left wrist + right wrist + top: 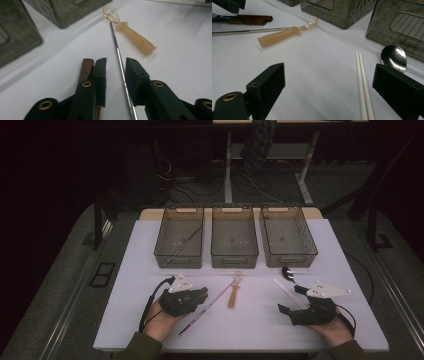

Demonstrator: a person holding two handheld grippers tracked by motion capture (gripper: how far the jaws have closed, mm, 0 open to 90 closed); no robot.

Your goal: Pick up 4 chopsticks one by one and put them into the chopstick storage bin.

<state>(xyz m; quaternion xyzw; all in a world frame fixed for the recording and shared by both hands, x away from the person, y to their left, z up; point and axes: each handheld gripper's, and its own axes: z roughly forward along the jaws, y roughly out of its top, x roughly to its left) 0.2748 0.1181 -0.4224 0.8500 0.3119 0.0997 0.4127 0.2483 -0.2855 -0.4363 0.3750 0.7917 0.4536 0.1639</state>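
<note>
Left gripper (115,75) jaws narrowed around metal chopstick (120,62), gap visible; right gripper (329,82) wide open, empty, white table (150,320) beneath, dark room beyond.

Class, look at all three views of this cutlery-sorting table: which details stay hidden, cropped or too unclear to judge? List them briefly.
- Metal chopstick: in the left gripper view it lies between the left gripper fingers, but contact with the pads is unclear.
- Brown wooden handle: the left finger covers its near end in that view.
- Metal spoon: the right gripper finger hides its handle in the right gripper view.
- White chopsticks: cut off by that view's bottom edge.
</note>
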